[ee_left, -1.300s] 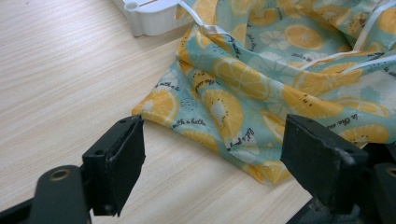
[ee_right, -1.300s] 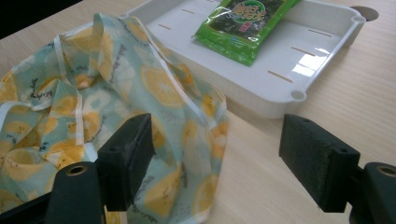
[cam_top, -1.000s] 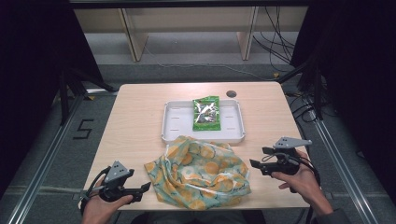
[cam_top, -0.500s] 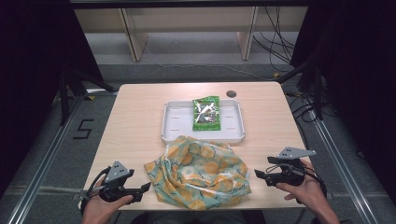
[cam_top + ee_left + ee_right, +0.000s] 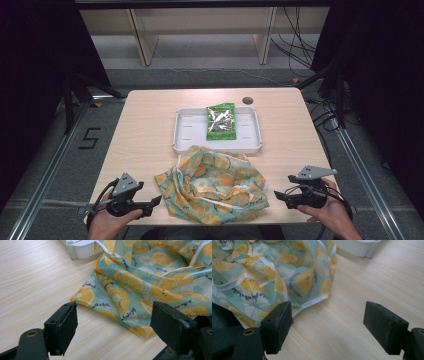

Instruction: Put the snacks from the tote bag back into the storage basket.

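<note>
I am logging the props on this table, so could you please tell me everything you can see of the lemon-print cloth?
The lemon-print cloth is thin, soft-looking fabric, pale teal with orange and yellow citrus slices, small black lettering and white edging strips. It lies crumpled in loose folds on the wooden table near its front edge, its far edge up against the white tray. The left gripper and right gripper sit open at either side, neither holding it.

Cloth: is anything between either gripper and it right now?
Nothing visible. The left gripper and the right gripper both stand open beside the cloth, only bare table between. The tray with the packet lies beyond.
</note>
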`<state>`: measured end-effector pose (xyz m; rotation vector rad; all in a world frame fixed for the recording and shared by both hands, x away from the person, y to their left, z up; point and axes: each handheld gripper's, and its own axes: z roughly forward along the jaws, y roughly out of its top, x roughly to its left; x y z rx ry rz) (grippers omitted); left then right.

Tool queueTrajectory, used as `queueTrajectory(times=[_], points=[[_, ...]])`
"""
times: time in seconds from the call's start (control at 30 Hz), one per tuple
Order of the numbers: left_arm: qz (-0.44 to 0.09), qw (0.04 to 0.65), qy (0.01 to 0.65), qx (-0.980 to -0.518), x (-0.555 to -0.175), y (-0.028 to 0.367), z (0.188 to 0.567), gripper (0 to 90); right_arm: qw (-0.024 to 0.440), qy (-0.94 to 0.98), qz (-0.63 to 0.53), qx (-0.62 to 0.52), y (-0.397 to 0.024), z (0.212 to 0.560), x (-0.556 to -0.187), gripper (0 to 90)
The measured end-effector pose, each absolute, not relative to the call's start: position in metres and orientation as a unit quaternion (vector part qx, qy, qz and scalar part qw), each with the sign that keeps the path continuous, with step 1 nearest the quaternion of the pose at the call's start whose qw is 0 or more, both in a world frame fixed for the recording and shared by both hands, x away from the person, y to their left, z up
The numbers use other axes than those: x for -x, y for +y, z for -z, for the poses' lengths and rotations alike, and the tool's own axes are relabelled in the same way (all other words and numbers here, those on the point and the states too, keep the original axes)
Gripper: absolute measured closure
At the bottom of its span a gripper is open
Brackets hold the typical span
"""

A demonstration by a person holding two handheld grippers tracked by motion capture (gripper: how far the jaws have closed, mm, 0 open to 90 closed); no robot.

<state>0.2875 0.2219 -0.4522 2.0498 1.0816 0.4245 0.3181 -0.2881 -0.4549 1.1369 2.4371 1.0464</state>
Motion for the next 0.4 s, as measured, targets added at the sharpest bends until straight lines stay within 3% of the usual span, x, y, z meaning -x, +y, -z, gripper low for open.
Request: queueTrajectory(times=[0.4], points=[[-0.166,0.385,0.427,-0.801,-0.2875,0.2215,0.4526,21.0,0.131,0.840,-0.360,-0.385,-0.2897,0.4567,-0.3200,24.2]])
